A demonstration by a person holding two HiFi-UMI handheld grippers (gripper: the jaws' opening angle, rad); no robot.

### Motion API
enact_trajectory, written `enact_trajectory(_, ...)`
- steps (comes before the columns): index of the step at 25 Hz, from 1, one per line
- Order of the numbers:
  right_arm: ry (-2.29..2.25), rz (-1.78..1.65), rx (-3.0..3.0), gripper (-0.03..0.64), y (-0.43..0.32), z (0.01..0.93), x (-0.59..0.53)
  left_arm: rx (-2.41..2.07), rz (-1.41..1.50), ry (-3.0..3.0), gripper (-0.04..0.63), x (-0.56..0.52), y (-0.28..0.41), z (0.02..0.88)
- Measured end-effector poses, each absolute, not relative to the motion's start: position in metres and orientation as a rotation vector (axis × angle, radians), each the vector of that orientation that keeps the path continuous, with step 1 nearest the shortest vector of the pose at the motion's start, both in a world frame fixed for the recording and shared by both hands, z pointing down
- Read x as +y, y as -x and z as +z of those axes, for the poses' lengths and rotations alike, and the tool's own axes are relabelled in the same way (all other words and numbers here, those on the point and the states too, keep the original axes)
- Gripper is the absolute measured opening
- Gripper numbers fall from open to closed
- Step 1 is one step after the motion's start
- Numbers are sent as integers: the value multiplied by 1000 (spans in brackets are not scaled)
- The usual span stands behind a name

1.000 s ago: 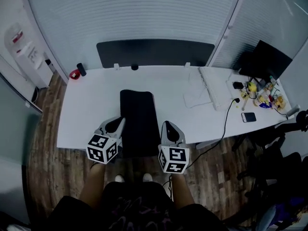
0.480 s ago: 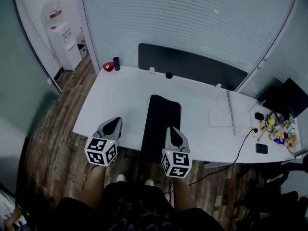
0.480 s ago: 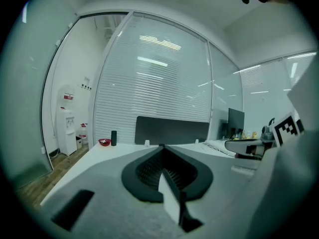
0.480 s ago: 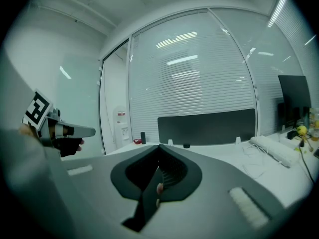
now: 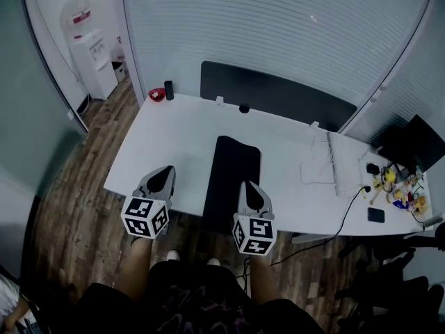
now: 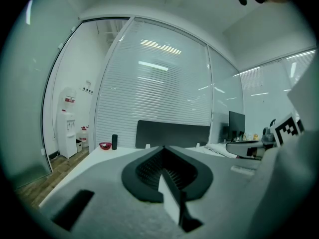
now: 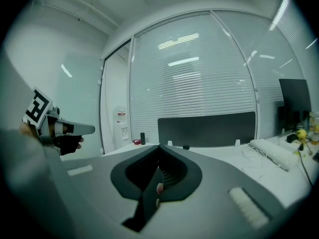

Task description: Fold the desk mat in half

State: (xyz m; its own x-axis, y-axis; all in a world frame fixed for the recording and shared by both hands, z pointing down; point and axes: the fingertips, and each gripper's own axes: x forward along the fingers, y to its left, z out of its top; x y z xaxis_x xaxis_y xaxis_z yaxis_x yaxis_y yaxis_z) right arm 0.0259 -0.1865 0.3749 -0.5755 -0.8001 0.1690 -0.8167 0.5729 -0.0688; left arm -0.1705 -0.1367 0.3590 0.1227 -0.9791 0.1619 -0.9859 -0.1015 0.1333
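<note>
Both pairs of fingers are pressed together, empty, as I see them; my left gripper (image 5: 168, 169) hangs left of the desk mat (image 5: 233, 176); my right gripper (image 5: 245, 185) sits by the mat's near right corner; the mat lies as a narrow dark strip on the white bench (image 5: 174, 134).

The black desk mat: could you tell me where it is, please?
Head view: the black desk mat lies on the white desk, its near end between the left tool and right tool.
</note>
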Motion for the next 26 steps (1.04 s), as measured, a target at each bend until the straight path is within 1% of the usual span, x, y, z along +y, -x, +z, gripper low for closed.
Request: enact_trajectory(26, -1439, 202, -2656, 5, -45, 375, -196, -1901, 31, -2254, -2, -156, 151, 356)
